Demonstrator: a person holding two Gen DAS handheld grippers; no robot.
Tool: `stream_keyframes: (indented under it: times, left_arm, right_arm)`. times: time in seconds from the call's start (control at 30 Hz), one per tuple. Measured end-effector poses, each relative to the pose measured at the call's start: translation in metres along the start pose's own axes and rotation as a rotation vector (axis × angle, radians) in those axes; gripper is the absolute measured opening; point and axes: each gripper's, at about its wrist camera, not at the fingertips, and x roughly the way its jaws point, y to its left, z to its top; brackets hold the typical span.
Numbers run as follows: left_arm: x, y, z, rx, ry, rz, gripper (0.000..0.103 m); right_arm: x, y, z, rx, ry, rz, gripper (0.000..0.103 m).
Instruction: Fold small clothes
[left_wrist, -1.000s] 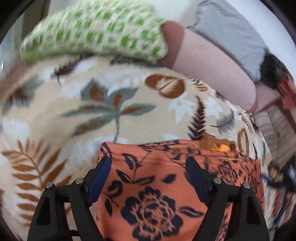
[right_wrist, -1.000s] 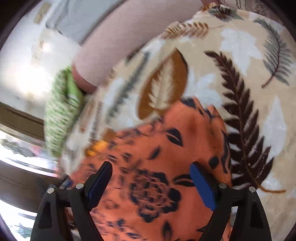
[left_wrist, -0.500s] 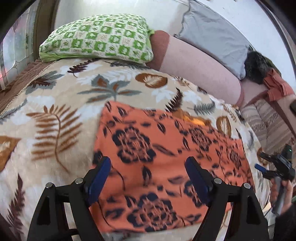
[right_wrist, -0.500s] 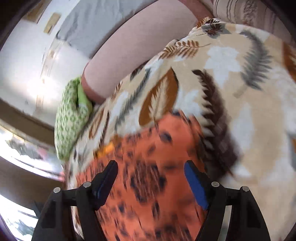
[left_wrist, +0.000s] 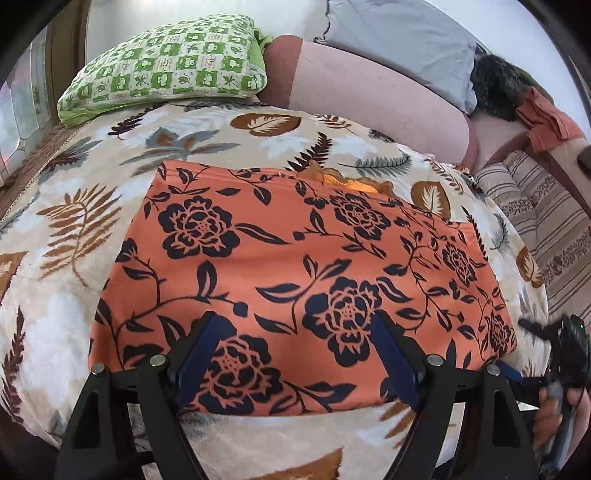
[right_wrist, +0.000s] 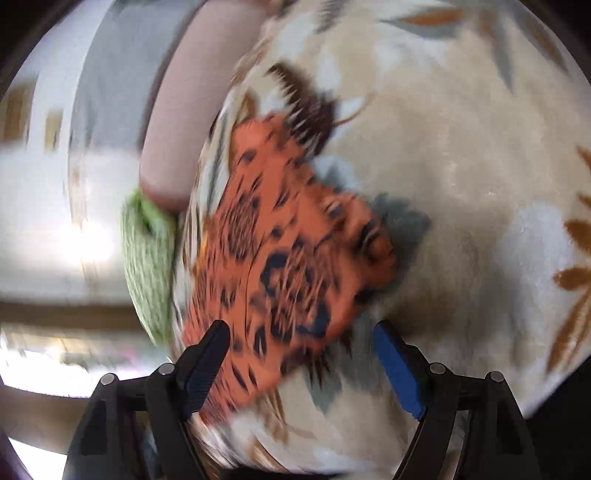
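Orange floral garment: one item, orange cloth printed with dark navy roses and vines, lying flat and spread as a rough rectangle on the leaf-print blanket; far edge straight, with a small brighter orange-yellow patch showing just behind it near the middle; near edge runs just short of the blanket's front edge. In the right wrist view the same garment appears blurred, slanting from the lower left towards the upper middle. Left gripper: black frame, blue-padded fingers set wide apart, nothing between them, poised above the garment's near edge; contact with the cloth cannot be told. Right gripper: fingers likewise spread, nothing clamped, over the garment's lower corner and the blanket; also seen at the right edge of the left wrist view, held in a hand just off the garment's right corner. Blanket: cream plush with brown, grey and white leaves, covering a bed or couch. Green checked pillow: at the blanket's far left end. Pink bolster: along the far side, beside the pillow. Grey cushion: behind the bolster. Dark furry object and rust-orange cloth: far right. Striped fabric: right of the blanket
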Motion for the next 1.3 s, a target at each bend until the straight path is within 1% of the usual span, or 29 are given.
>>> stream_keyframes:
  times: [0.07,0.13,0.17,0.2,0.23,0.3,0.37,0.4,0.43,0.47,0.5,0.53,0.57,0.6,0.67,0.7,0.73,0.8,0.83,0.9,1.0,1.03,1.07,1.13,1.17,1.2,1.23,1.27,1.3]
  left_arm:
    - [0.000,-0.001,-0.002,-0.007,0.003,0.000,0.083]
    - [0.001,-0.002,-0.002,-0.006,0.007,0.006,0.083]
    - [0.002,-0.003,-0.002,-0.001,0.009,0.009,0.083]
    - [0.003,-0.004,-0.001,0.002,0.010,0.011,0.083]
    - [0.003,-0.004,0.000,0.004,0.011,0.013,0.083]
    - [0.002,-0.005,0.001,0.011,0.011,0.014,0.083]
    - [-0.004,-0.006,0.004,0.013,-0.015,0.014,0.083]
    - [-0.007,-0.007,0.006,0.012,-0.039,0.019,0.084]
    - [-0.006,-0.008,0.008,0.008,-0.048,0.023,0.084]
    - [-0.002,-0.010,0.011,0.006,-0.042,0.026,0.086]
    - [0.009,-0.014,0.013,0.014,-0.006,0.032,0.086]
    - [0.018,-0.017,0.014,0.030,0.025,0.041,0.086]
    - [0.025,-0.019,0.014,0.042,0.034,0.048,0.086]
    - [0.032,-0.021,0.013,0.052,0.040,0.057,0.086]
    - [0.041,-0.022,0.013,0.061,0.059,0.062,0.086]
    - [0.045,-0.023,0.013,0.061,0.064,0.061,0.086]
    - [0.048,-0.023,0.013,0.062,0.065,0.067,0.086]
    - [0.054,-0.023,0.011,0.063,0.078,0.076,0.086]
    - [0.058,-0.022,0.009,0.062,0.085,0.081,0.086]
    - [0.062,-0.022,0.006,0.072,0.091,0.091,0.086]
    - [0.063,-0.024,0.003,0.094,0.087,0.098,0.086]
    - [0.064,-0.024,0.003,0.096,0.089,0.100,0.087]
    - [0.065,-0.024,0.003,0.096,0.090,0.100,0.088]
    - [0.068,-0.026,0.003,0.104,0.092,0.102,0.092]
    - [0.069,-0.027,0.002,0.111,0.091,0.105,0.093]
    - [0.069,-0.029,0.001,0.122,0.088,0.109,0.095]
    - [0.070,-0.030,0.001,0.129,0.086,0.110,0.096]
    - [0.071,-0.030,0.000,0.134,0.085,0.110,0.097]
    - [0.071,-0.030,0.000,0.138,0.083,0.109,0.097]
  right_arm:
    - [0.005,-0.005,0.006,0.044,-0.017,0.037,0.084]
    - [0.007,-0.008,0.009,0.064,-0.026,0.042,0.080]
    - [0.007,-0.009,0.011,0.068,-0.031,0.022,0.062]
    - [0.006,-0.009,0.013,0.045,-0.036,-0.013,0.043]
    - [0.005,-0.008,0.013,0.023,-0.037,-0.036,0.009]
    - [0.000,-0.003,0.010,-0.022,-0.044,-0.055,0.009]
    - [-0.022,0.015,-0.002,-0.114,-0.118,-0.071,0.009]
    - [-0.029,0.022,-0.007,-0.172,-0.146,-0.106,0.009]
    - [-0.021,0.023,-0.006,-0.211,-0.119,-0.160,0.009]
    - [-0.005,0.013,-0.003,-0.207,-0.040,-0.203,0.009]
    - [0.005,-0.004,0.001,-0.140,0.023,-0.176,0.013]
    - [-0.001,-0.010,0.004,-0.092,-0.001,-0.122,0.013]
    - [-0.008,-0.007,0.006,-0.099,-0.013,-0.114,0.019]
    - [-0.019,0.001,0.006,-0.137,-0.051,-0.118,0.026]
    - [-0.039,0.014,0.006,-0.204,-0.116,-0.155,0.083]
    - [-0.048,0.022,0.007,-0.240,-0.148,-0.158,0.083]
    - [-0.054,0.029,0.009,-0.274,-0.160,-0.151,0.083]
    - [-0.058,0.049,0.021,-0.351,-0.148,-0.140,0.083]
    - [-0.051,0.061,0.032,-0.392,-0.126,-0.111,0.083]
    - [-0.025,0.081,0.050,-0.435,-0.070,-0.093,0.083]
    - [0.017,0.104,0.083,-0.502,-0.040,-0.125,0.083]
    - [0.026,0.106,0.091,-0.508,-0.023,-0.127,0.083]
    - [0.041,0.110,0.103,-0.528,-0.004,-0.149,0.082]
    - [0.067,0.109,0.120,-0.550,0.008,-0.223,0.082]
    - [0.076,0.108,0.124,-0.546,0.029,-0.234,0.081]
    - [0.085,0.106,0.126,-0.545,0.062,-0.235,0.078]
    - [0.095,0.108,0.121,-0.582,0.106,-0.259,0.052]
    - [0.100,0.111,0.117,-0.615,0.117,-0.293,0.020]
    - [0.098,0.114,0.113,-0.626,0.111,-0.294,0.019]
